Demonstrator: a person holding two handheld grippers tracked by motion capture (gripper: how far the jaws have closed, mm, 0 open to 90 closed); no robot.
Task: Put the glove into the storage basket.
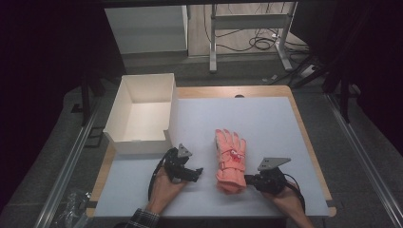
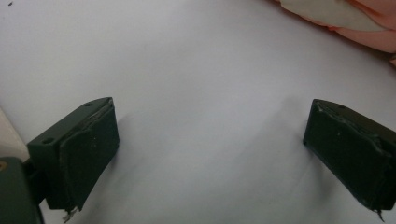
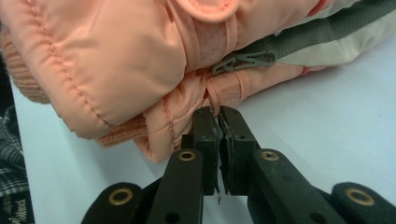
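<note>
In the left gripper view, the pink glove point(image 2: 355, 18) is cut off by the top right corner. In the right gripper view, its fingers run past the frame's edge, and its printed emblem is too small to read from above.

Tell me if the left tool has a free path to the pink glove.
Probably yes. The left tool sits open on bare mat beside the pink glove, with nothing lying between them; the right tool is pinching the glove's cuff from the other side.

No text, brand, number or sign can be read in any of the views. A small red mark is seen on the back of the orange ski glove point(image 1: 231, 156) in the high view, but it is too small to be made out as letters or a logo.
</note>
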